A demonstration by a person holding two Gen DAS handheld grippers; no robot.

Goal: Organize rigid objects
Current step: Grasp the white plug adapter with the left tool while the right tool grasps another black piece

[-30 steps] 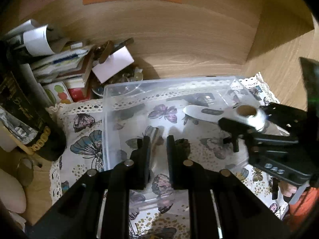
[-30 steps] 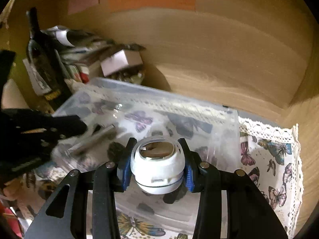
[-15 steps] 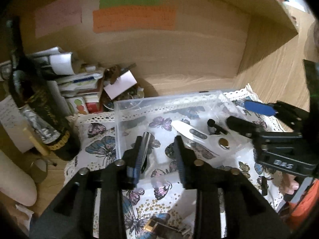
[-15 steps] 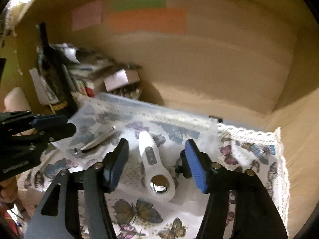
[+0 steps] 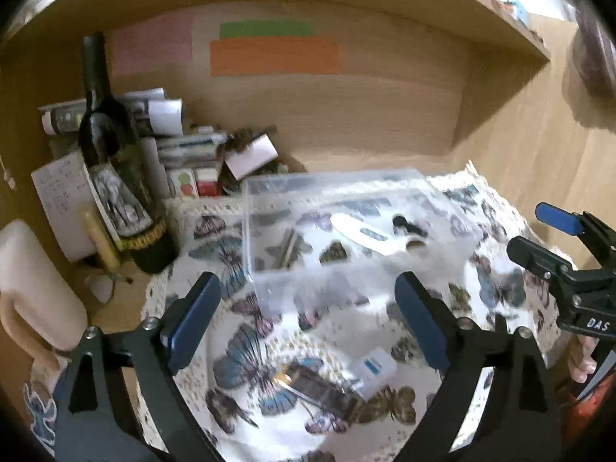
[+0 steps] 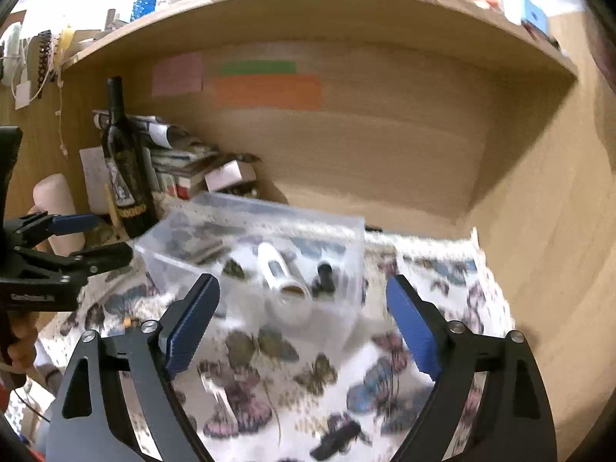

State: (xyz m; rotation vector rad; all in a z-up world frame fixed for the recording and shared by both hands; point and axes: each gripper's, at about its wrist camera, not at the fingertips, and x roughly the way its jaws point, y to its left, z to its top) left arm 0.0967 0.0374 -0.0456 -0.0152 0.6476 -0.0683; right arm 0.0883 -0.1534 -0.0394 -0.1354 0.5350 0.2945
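Motion blur softens much of both wrist views, and the contents of the clear plastic box [image 5: 335,231] read only as smeared shapes through its walls. A flat metallic item [image 5: 287,248] at the box's left end cannot be identified; a small black part [image 5: 408,225] beside the white device is equally unclear. Nearer the camera, a dark rectangular object [image 5: 319,389] and a small white-and-blue piece [image 5: 375,367] lie on the butterfly-print cloth [image 5: 238,358], partly cut off by the gripper frame.

The white handheld device [image 6: 283,277] lies inside the box on its floor, an elongated white body with a dark panel along its top and a round brass-coloured end. In the right wrist view its long axis runs from the far left toward the near right, round end nearest the camera.

The left gripper [image 5: 308,323] and the right gripper [image 6: 304,319] hang over the cloth in front of the box, blue-padded fingers [image 6: 192,319] spread wide, holding nothing. A dark wine bottle [image 5: 115,161] stands upright left of the box, before stacked papers [image 5: 184,142].
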